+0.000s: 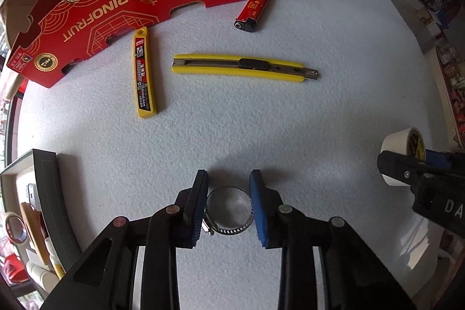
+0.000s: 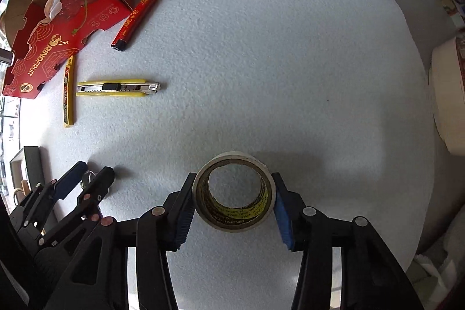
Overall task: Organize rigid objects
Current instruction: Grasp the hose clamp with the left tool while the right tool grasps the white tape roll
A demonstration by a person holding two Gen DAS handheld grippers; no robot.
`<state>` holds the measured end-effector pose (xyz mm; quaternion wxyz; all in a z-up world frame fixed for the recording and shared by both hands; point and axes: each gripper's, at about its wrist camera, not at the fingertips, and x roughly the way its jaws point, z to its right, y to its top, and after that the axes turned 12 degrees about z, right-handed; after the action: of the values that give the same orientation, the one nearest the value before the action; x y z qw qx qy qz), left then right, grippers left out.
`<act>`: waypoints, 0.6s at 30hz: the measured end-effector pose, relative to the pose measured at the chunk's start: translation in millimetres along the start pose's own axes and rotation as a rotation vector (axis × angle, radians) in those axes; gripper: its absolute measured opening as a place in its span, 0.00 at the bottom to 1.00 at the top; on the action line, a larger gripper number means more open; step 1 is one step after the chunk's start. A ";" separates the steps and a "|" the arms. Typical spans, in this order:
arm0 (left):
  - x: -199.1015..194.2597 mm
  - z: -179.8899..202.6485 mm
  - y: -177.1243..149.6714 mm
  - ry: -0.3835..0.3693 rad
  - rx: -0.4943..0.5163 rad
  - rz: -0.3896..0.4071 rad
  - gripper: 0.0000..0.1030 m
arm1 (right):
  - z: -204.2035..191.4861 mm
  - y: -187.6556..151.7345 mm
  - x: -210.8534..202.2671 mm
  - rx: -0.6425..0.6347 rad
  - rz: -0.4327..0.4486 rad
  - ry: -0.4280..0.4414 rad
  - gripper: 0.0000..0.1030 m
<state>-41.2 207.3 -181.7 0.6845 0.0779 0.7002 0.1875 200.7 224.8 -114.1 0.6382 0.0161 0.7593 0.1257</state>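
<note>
A metal hose clamp (image 1: 232, 230) lies flat on the white foam tabletop (image 1: 290, 121). My left gripper (image 1: 229, 176) points down over it and is shut on it, one blue pad against each side of the ring. A cream tape roll (image 2: 232, 222) with a yellow-and-black core stands on edge between the pads of my right gripper (image 2: 234, 177), which is shut on it. The left wrist view shows that roll (image 1: 396, 143) at the right edge. In the right wrist view the left gripper (image 2: 93, 173) appears at the lower left.
A yellow utility knife (image 1: 241, 67), a yellow blade case (image 1: 144, 74) and a red lighter (image 1: 254, 9) lie further off. Behind them stands a red fruit box (image 1: 116, 10). A dark open box (image 1: 49, 193) holding several items sits at the left edge. A cream round object (image 2: 447, 100) is off the right edge.
</note>
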 end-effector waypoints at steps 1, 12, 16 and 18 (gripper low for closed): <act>-1.7 -1.7 -4.6 -0.003 -0.006 -0.009 0.26 | 4.2 -6.0 -3.3 0.009 0.002 0.008 0.49; -34.1 -17.3 -71.8 -0.083 -0.030 -0.048 0.00 | -6.9 -92.1 -21.2 0.015 -0.041 0.058 0.49; -36.2 -33.4 -78.1 -0.084 -0.057 -0.031 0.69 | -5.4 -114.2 -22.1 0.043 -0.058 0.062 0.49; -41.9 -40.4 -74.8 -0.050 -0.059 0.025 0.79 | -4.2 -125.8 -20.4 0.056 -0.063 0.066 0.49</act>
<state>-68.0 117.0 -170.7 0.7014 0.0712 0.6759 0.2148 217.5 98.6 -120.4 0.6157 0.0055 0.7834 0.0847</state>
